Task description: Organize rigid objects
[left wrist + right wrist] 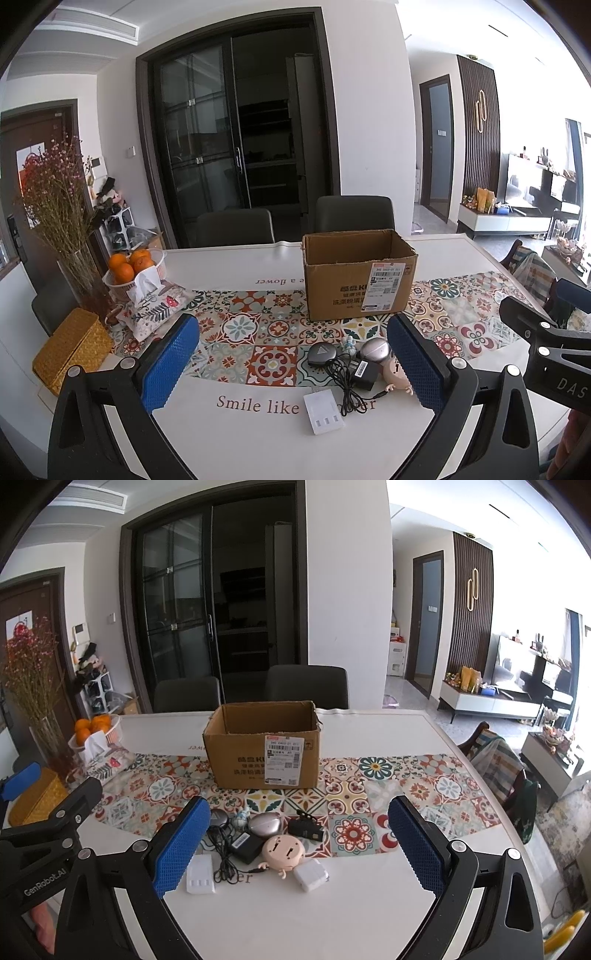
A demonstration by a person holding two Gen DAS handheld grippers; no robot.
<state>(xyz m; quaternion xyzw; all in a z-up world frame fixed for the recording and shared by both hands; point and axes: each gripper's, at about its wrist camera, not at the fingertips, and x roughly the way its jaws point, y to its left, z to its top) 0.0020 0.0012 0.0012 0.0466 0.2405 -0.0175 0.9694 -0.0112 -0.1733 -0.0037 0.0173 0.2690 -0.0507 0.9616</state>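
Observation:
An open cardboard box (356, 273) (262, 753) stands on the table's patterned runner. In front of it lie small items: a white charger case (323, 412) (200, 878), a black adapter with cable (364, 374) (245, 845), a dark round device (322, 353), a silver oval device (265, 823), a pink round toy (283, 852), a white plug cube (311, 876) and a black clip (306, 827). My left gripper (293, 363) is open above the table, empty. My right gripper (295, 845) is open and empty, hovering over the items.
A white table (332, 915) holds a basket of oranges (131, 271), a tissue pouch (155, 306), a vase of dried flowers (74, 266) and a yellow woven box (72, 350) at the left. Two dark chairs (352, 214) stand behind.

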